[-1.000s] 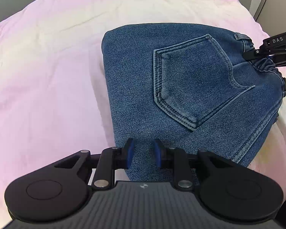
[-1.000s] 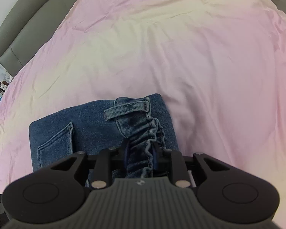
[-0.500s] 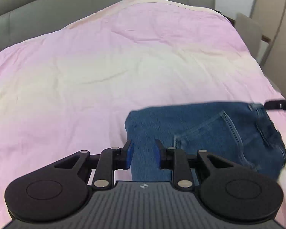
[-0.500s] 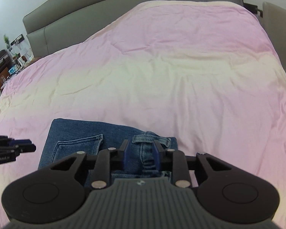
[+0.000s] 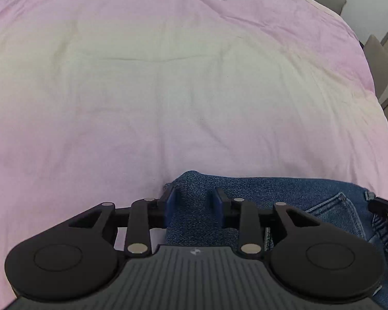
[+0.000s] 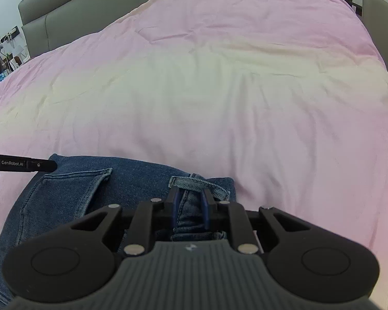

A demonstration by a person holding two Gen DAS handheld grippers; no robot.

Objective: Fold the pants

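The folded blue jeans (image 5: 297, 193) lie on the bed at the bottom of both views, back pocket (image 6: 72, 188) facing up. My left gripper (image 5: 194, 200) sits at their left folded corner. Its jaws are opening, with a hump of denim between the blue pads (image 5: 172, 201), which do not seem to press on it. My right gripper (image 6: 190, 201) is at the waistband end beside a belt loop (image 6: 194, 182). Its jaws are closing on the bunched waistband, which fills the gap. A left finger (image 6: 38, 165) shows in the right wrist view. The right gripper's tip (image 5: 385, 206) shows in the left wrist view.
A pink and cream duvet (image 5: 168, 90) spreads wide beyond the jeans. The grey padded headboard (image 6: 77, 7) runs along the far side. A bedside shelf with a plant (image 6: 2, 59) stands at the far left, and a grey chair (image 5: 377, 64) at the bed's right edge.
Both views swung from looking down on the jeans to looking across the bed, so the jeans now sit low. The left jaws stand wider over the corner; the right jaws have narrowed on the waistband.
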